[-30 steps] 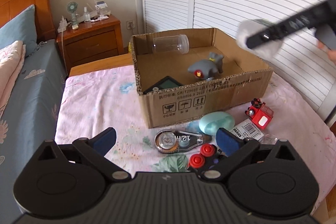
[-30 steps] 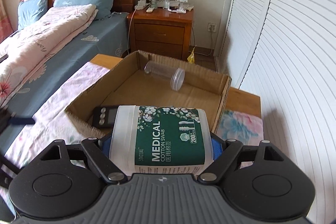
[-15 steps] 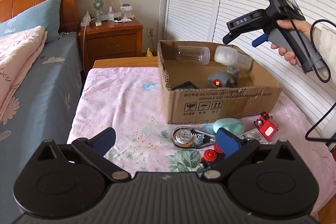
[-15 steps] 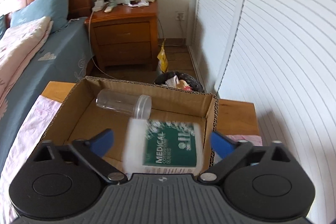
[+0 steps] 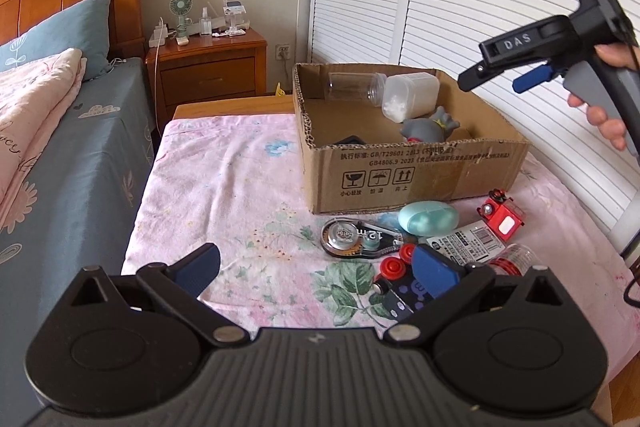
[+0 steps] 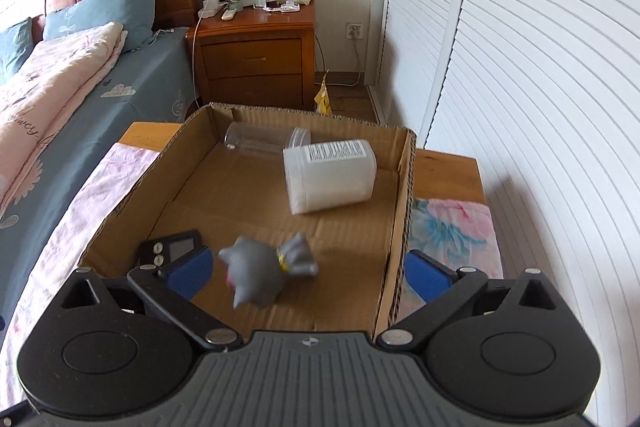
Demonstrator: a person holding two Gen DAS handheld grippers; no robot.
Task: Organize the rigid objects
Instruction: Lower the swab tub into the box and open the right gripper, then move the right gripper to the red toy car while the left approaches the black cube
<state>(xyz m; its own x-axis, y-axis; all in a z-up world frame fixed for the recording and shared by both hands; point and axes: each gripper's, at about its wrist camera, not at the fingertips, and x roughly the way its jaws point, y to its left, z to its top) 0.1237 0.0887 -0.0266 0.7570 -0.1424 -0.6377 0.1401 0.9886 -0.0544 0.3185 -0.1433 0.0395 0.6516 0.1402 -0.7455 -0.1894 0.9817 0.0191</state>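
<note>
Lying on its side in the box [image 6: 404, 187]: swab tub [image 6: 330, 177], dropped for storage; right gripper [image 6: 306, 273] jaws just opened wide (empty); left gripper [image 5: 316, 267] likewise wide.

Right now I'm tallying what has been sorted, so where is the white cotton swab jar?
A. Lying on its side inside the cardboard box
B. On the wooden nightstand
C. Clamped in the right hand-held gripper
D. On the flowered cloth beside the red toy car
A: the cotton swab jar lies on its side on the floor of the cardboard box, beside the clear jar.
</note>
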